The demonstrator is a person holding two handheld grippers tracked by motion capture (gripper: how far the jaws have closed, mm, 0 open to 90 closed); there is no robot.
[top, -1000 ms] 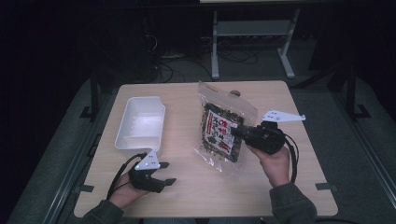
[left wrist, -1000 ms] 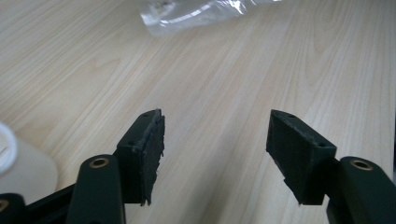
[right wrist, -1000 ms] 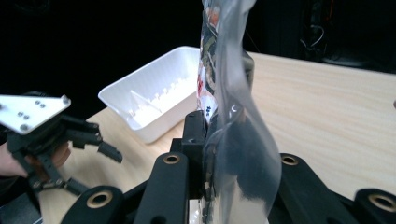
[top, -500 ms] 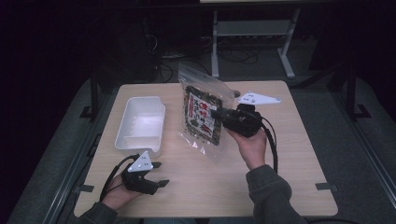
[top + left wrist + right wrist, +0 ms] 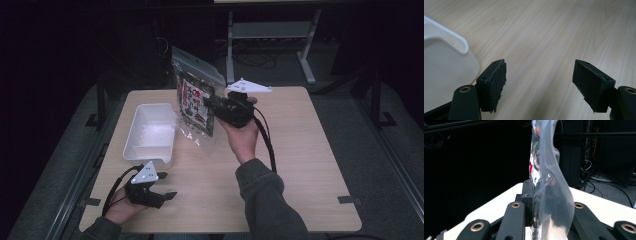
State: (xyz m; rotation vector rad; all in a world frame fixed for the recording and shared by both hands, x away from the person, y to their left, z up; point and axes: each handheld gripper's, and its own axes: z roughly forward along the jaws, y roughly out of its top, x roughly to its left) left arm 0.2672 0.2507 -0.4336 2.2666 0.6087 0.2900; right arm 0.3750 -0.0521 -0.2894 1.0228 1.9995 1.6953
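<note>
Near left edge of table (image 5: 300, 165): left gripper (image 5: 161, 196) low over the wood, jaws spread, nothing between. White tray (image 5: 150, 132) just beyond it. Farther, centre: right gripper (image 5: 210, 104) pinching clear printed bag (image 5: 195, 100), lifted upright above table.

Dim room, lit table (image 5: 310, 150), black surroundings, soft focus, mild glare
</note>
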